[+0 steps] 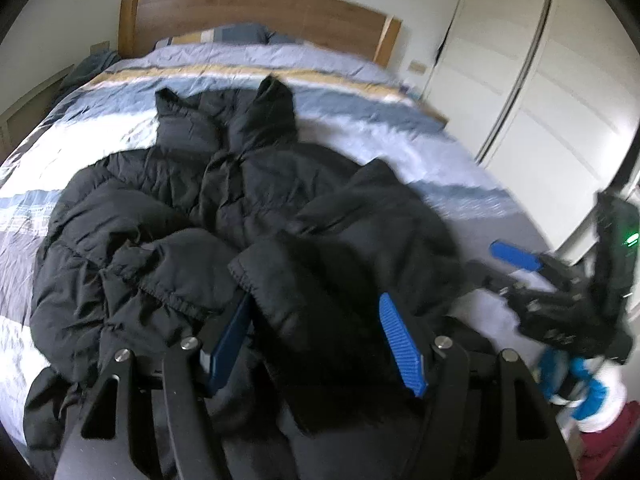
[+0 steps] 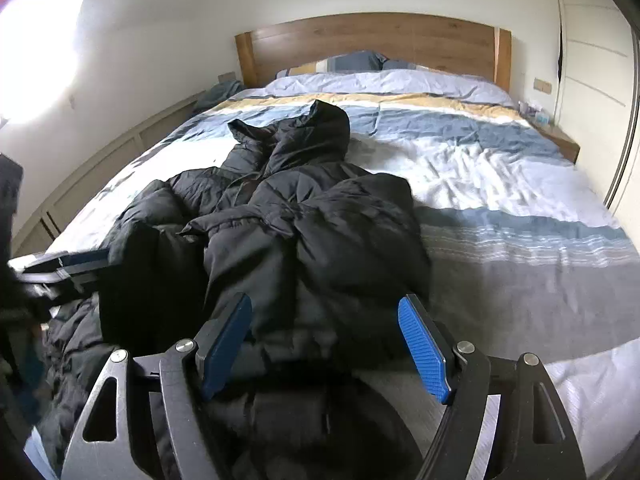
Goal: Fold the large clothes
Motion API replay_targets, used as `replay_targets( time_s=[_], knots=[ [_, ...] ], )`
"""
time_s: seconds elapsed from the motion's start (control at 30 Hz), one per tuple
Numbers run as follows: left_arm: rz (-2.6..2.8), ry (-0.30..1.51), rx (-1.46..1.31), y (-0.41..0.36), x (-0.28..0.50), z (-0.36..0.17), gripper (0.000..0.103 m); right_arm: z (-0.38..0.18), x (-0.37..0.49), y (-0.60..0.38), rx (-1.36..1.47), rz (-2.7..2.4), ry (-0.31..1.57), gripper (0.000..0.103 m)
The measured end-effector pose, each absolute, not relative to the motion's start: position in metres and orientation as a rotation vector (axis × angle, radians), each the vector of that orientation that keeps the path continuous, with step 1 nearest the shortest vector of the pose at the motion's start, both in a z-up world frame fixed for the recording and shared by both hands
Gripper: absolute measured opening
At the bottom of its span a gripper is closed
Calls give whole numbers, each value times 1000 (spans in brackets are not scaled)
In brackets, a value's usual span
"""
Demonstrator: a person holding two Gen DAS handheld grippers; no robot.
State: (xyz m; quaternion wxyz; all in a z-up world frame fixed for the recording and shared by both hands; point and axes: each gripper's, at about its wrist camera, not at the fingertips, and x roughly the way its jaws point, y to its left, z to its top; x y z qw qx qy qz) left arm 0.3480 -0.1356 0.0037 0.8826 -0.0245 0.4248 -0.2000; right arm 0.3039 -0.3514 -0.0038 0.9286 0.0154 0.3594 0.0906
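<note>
A black puffer jacket [image 1: 224,200] lies on the bed, hood toward the headboard, sleeves folded in over the body. It also shows in the right wrist view [image 2: 304,224]. My left gripper [image 1: 316,320] is open, its blue pads on either side of a sleeve cuff [image 1: 288,280] that lies between them. My right gripper [image 2: 326,328] is open over the jacket's lower part, with fabric between the pads. The right gripper also shows at the right of the left wrist view [image 1: 516,260]. The left gripper shows at the left edge of the right wrist view [image 2: 68,264].
The bed has a striped blue, white and tan duvet [image 2: 500,168] and a wooden headboard [image 2: 372,44]. Pillows [image 1: 236,34] lie at the head. A white wardrobe [image 1: 540,80] stands to the right. A low cabinet [image 2: 100,168] runs along the left wall.
</note>
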Motion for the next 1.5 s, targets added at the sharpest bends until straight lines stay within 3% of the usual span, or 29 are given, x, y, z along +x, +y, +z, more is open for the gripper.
replay_targets(
  time_s=[0.2,0.37,0.63,0.83,1.07,1.27,1.5],
  knots=[
    [-389,998,-105,-111,378,-65,66,-53,346,-336,58,190,829,75],
    [-409,979,-96,-98,369,-61,66,-85,352,-327,46,175,875,76],
    [-344,860,-82,-63,332,-7,66,-74,340,-305,-12,195,869,77],
    [-410,805,-47,-89,338,29,66,-57,324,-295,-24,246,858,77],
    [-487,891,-103,-130,366,-10,66,-29,331,-320,-10,159,781,77],
    [-446,948,-62,-131,380,-64,65,-66,356,-331,-4,116,845,77],
    [-400,893,28,-136,361,-55,65,-87,357,-328,9,81,879,77]
  ],
)
